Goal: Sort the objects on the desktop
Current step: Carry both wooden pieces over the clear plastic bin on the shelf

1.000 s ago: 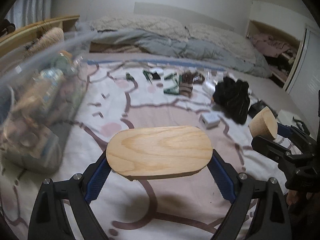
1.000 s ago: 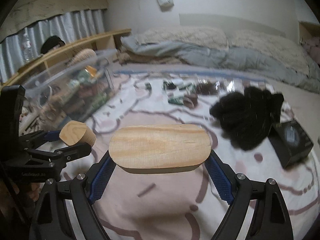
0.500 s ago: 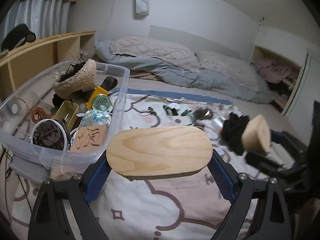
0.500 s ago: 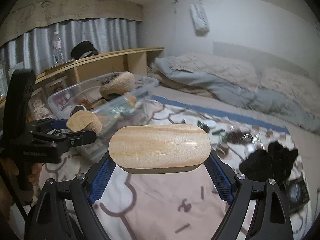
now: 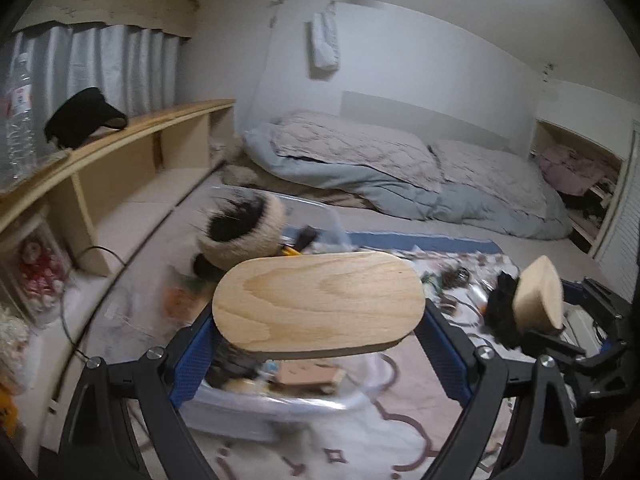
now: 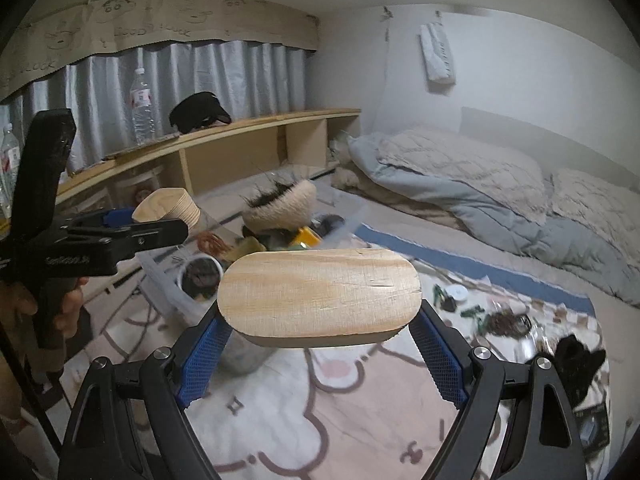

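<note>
Looking along the left gripper (image 5: 320, 340), the left wrist view shows its blue-padded fingers (image 5: 196, 356) clenched on the two ends of an oval wooden block (image 5: 318, 300), which is held flat in the air at the centre of the frame. Directly behind and under that block sits a clear plastic bin (image 5: 260, 412), blurred, with a cream fuzzy item lined in black fur (image 5: 244, 232) standing out of it at 11 o'clock from the block. At 3 o'clock the right gripper (image 5: 560, 320) comes in from the edge, grasping a second wooden block (image 5: 538, 300) seen end-on. Small scattered objects (image 5: 452, 280) lie on the patterned blanket (image 5: 400, 440) between the two blocks, next to a black cloth (image 5: 500, 316). A wooden shelf (image 5: 120, 140) runs along 9 to 10 o'clock, and a grey duvet (image 5: 400, 184) lies at 1 o'clock. In the right wrist view the right gripper's pads grip the ends of its own block the same way, at the centre of the frame. The bin is at 10 o'clock from it, holding the fuzzy item, a white round tub (image 6: 202, 272) and a yellow piece (image 6: 306, 236). At 9 o'clock a hand (image 6: 60, 308) holds the left gripper, whose block points toward the bin. The scattered objects lie on the blanket at 3 o'clock, well apart from the bin.
</note>
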`<state>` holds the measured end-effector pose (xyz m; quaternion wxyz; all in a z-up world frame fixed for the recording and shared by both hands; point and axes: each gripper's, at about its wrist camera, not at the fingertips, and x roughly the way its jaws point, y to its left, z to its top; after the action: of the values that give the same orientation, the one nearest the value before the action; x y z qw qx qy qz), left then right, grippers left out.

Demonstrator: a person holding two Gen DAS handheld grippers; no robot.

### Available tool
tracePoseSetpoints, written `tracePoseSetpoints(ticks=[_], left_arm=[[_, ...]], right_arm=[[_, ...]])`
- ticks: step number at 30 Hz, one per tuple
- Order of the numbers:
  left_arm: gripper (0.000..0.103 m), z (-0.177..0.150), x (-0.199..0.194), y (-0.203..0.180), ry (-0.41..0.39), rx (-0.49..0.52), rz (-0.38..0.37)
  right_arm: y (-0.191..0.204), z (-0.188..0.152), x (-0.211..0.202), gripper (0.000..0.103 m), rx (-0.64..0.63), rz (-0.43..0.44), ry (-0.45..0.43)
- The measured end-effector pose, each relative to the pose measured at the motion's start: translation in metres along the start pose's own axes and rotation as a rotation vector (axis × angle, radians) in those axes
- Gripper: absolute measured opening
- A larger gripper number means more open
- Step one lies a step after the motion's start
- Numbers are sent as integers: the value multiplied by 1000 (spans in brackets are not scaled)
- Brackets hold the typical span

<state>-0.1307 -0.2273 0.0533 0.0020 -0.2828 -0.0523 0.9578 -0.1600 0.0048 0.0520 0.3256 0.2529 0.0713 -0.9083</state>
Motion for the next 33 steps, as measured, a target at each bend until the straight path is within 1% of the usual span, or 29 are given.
tracePoseSetpoints(ticks=[2, 6, 8, 12, 14, 17, 19, 21, 26, 30, 33], left_arm=[[94, 9, 1, 15, 6, -23, 28], [94, 18, 7, 35, 38, -76, 46], [94, 21, 14, 44, 64, -128, 57], [94, 20, 34, 62, 109, -266, 88], [94, 16, 43, 68, 110, -318, 114], [94, 11, 60, 71, 124, -345, 155], [94, 7, 71, 74, 126, -367, 192], [94, 5, 80, 78, 128, -387, 223], [94, 4, 101, 89, 135, -457, 279], [94, 6, 109, 92, 130, -495, 303], [97, 6, 108, 93, 108, -479, 317]], right_arm=[[6, 13, 2, 89, -13, 6, 1], [19, 37, 9, 89, -34, 43, -6], [24, 46, 15, 89, -39, 72, -8], [33, 56, 36, 89, -34, 126, 23], [37, 56, 45, 89, -38, 141, 31], [40, 49, 61, 89, -33, 170, 39], [39, 42, 71, 89, -6, 197, 50], [37, 34, 82, 89, 17, 212, 83], [34, 28, 95, 89, 21, 209, 124], [32, 32, 98, 89, 26, 238, 106], [30, 35, 103, 89, 23, 255, 104]])
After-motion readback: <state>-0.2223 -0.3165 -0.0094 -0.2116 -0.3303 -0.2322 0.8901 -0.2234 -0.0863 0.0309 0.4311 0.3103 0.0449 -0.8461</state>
